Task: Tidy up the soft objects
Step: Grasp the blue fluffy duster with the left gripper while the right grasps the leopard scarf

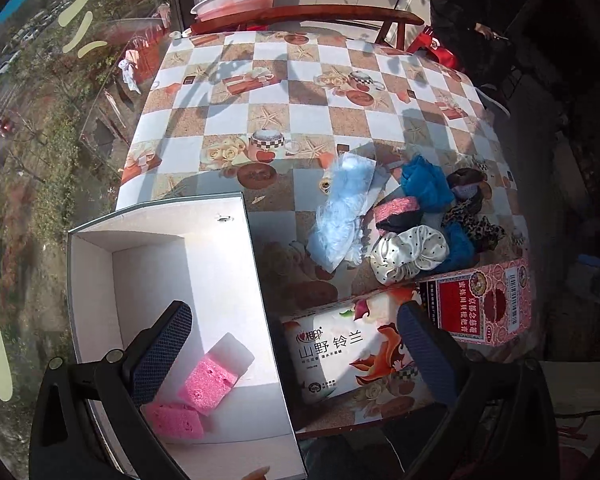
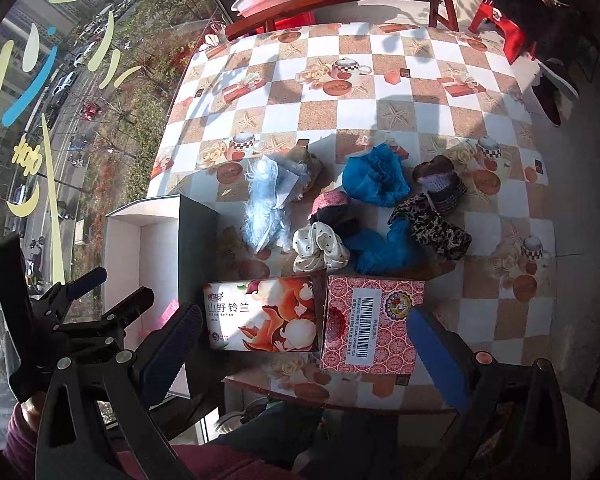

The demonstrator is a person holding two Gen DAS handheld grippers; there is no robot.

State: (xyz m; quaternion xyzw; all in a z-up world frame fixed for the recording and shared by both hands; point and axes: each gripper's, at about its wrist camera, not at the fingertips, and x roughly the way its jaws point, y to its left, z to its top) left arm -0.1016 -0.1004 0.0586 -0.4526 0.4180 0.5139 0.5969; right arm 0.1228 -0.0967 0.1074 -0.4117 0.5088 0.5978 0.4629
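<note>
Left gripper (image 1: 296,344) spread wide, empty, straddling right wall of white box (image 1: 256,280). Right gripper (image 2: 308,356) spread, empty, hovering over tissue pack (image 2: 264,314).

Pink sponges (image 1: 196,396) inside box, near corner. Soft pile, incl. polka-dot scrunchie (image 2: 320,250) and fluffy blue piece (image 2: 266,204), just right of box, on checked table (image 2: 380,92).

Risks (judgement): finger may clip box wall and shift box; scrunchies overlap, so pinch may lift two; red carton (image 2: 370,326) beside pack may block approach.

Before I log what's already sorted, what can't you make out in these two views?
- White box contents: in the right wrist view its dark wall hides all but a pink sliver.
- Lower pink sponge: left wrist view, partly behind the left gripper's finger.
- Dark items under the leopard scrunchie: overlapped, unidentifiable.
</note>
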